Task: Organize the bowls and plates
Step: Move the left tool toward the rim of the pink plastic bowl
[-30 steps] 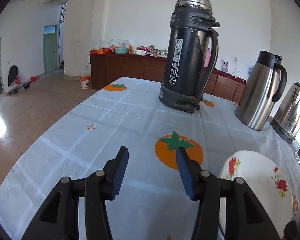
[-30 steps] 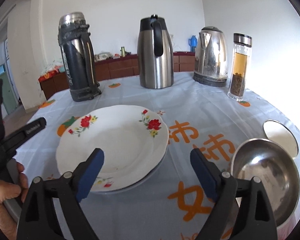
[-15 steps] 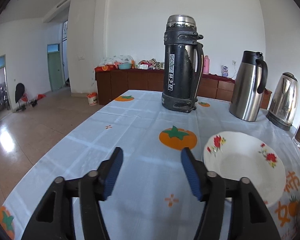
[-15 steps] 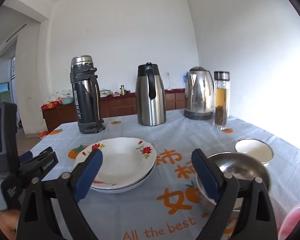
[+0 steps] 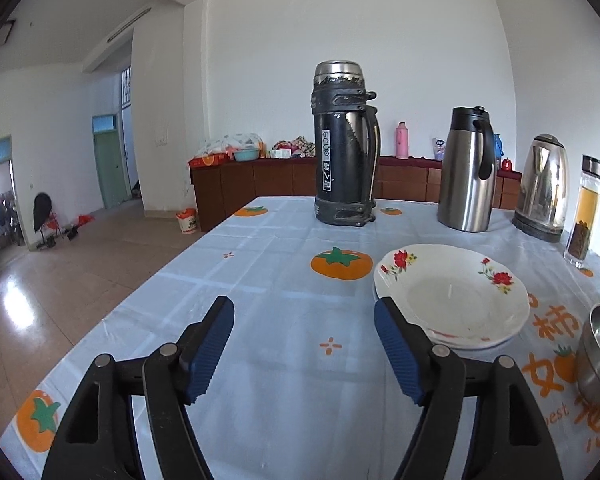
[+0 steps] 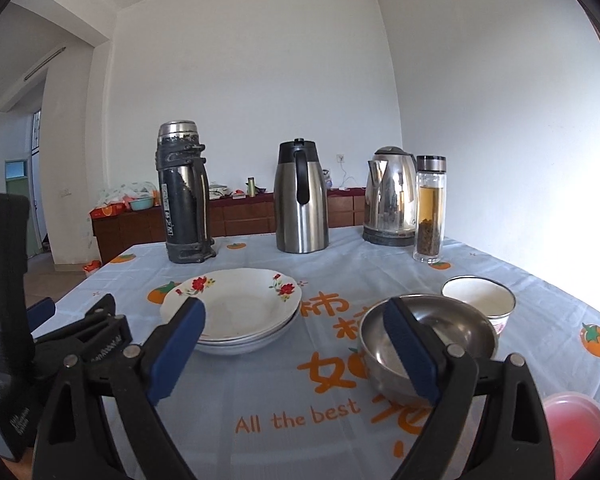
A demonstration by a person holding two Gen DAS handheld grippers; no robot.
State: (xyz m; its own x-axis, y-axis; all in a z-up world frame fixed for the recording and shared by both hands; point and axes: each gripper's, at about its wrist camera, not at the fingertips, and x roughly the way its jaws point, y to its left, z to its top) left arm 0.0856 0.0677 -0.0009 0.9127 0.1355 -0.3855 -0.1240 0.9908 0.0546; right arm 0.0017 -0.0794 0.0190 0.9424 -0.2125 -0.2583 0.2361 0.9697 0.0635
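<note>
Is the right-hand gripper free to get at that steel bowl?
Probably yes. The right gripper is open and empty, and the steel bowl sits just ahead of its right finger, nothing stacked in it. The white bowl stands close behind.

right gripper point(image 6: 294, 326) jaws wide, empty, above the tablecloth point(image 6: 260, 392) between stacked plates point(image 6: 236, 312) and steel bowl point(image 6: 452, 328).

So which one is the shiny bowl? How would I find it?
Start at the row of tall flasks at the back of the table, then come forward past the flowered plates. To their right sit two bowls touching: the nearer is the steel bowl. It is plain silver metal; the small bowl behind it is white inside.
</note>
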